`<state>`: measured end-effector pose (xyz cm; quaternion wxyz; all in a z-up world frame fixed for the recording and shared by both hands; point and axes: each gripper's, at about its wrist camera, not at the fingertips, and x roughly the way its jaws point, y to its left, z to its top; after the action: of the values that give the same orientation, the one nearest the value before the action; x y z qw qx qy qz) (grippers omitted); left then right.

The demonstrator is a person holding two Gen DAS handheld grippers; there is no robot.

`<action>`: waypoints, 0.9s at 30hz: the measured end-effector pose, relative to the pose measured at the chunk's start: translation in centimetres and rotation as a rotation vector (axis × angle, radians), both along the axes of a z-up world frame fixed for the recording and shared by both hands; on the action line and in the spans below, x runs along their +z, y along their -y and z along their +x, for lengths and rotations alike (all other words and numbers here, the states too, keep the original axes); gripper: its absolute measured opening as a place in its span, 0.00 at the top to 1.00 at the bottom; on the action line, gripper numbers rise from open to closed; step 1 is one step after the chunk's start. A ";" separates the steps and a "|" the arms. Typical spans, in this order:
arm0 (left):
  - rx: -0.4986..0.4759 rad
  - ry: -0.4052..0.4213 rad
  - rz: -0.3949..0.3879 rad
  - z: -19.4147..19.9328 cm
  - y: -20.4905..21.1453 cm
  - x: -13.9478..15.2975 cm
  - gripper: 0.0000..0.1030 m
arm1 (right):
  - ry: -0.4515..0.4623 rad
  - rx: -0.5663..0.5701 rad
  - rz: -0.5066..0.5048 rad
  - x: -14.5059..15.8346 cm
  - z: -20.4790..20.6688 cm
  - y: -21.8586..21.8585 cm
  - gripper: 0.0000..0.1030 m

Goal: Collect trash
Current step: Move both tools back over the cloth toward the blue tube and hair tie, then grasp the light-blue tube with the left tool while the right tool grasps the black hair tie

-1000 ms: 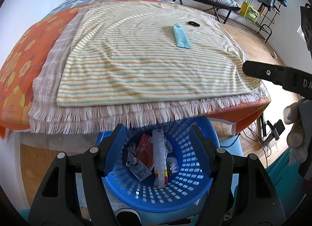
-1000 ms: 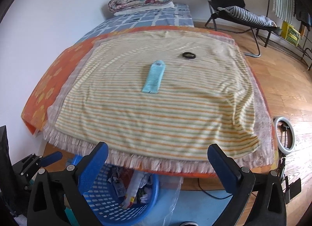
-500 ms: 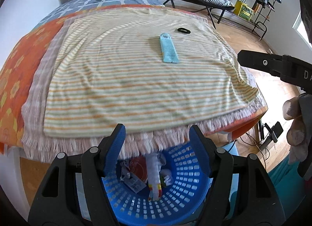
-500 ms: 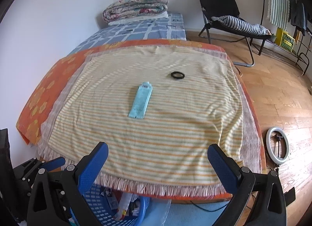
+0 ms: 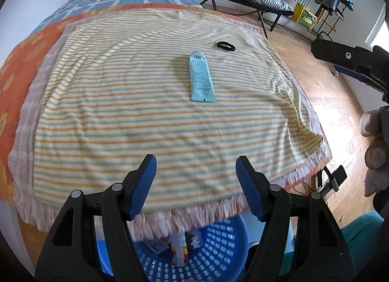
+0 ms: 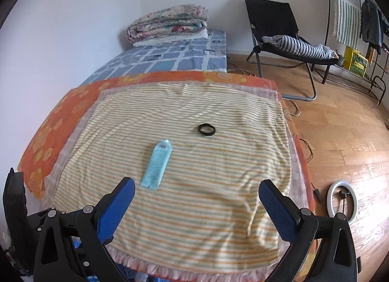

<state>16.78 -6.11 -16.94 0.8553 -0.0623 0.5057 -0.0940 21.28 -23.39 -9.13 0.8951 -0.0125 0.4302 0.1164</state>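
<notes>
A light blue flat wrapper (image 5: 201,79) lies on the striped blanket (image 5: 121,116) in the middle of the bed; it also shows in the right wrist view (image 6: 157,164). A black ring (image 5: 226,45) lies just beyond it, also seen in the right wrist view (image 6: 206,129). A blue basket (image 5: 214,245) holding trash sits on the floor under the bed's near edge. My left gripper (image 5: 195,179) is open and empty above the bed's near edge. My right gripper (image 6: 195,206) is open and empty over the blanket, nearer than the wrapper.
Folded quilts (image 6: 167,22) are stacked at the bed's far end. A black folding chair (image 6: 282,31) with a striped cushion stands on the wooden floor to the right. A clothes rack (image 6: 359,21) is at far right. A ring light (image 6: 341,203) lies on the floor.
Both grippers have risen and moved forward over the bed. The basket has dropped low in the left view and nearly out of the right view. The wrapper looks closer.
</notes>
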 end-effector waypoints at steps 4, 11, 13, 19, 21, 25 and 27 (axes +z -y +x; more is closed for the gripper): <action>0.009 -0.005 -0.017 2.1 0.3 0.0 0.32 | -0.059 0.003 0.004 -0.6 2.8 0.5 0.00; 0.001 0.006 -0.019 5.9 1.5 -0.2 0.32 | -0.132 -0.001 0.069 -2.3 7.3 0.5 0.06; 0.003 0.004 -0.016 6.9 1.7 -0.5 0.32 | -0.153 -0.001 0.084 -3.0 8.8 0.4 0.07; 0.015 -0.012 -0.012 9.5 2.3 -1.9 0.32 | -0.235 -0.011 0.139 -5.7 13.0 0.1 0.18; 0.017 -0.014 -0.003 10.2 2.4 -2.3 0.32 | -0.250 -0.014 0.132 -6.7 14.4 -0.2 0.21; 0.026 -0.033 -0.008 11.7 2.5 -3.4 0.32 | -0.291 -0.031 0.157 -8.2 16.8 -0.2 0.29; 0.028 -0.040 -0.011 12.3 2.5 -3.7 0.32 | -0.310 -0.041 0.171 -8.9 17.8 -0.2 0.30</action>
<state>29.04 -8.63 -20.65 0.8458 -0.0762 0.5214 -0.0833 39.10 -23.15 -18.00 0.8179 0.0905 0.5519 0.1350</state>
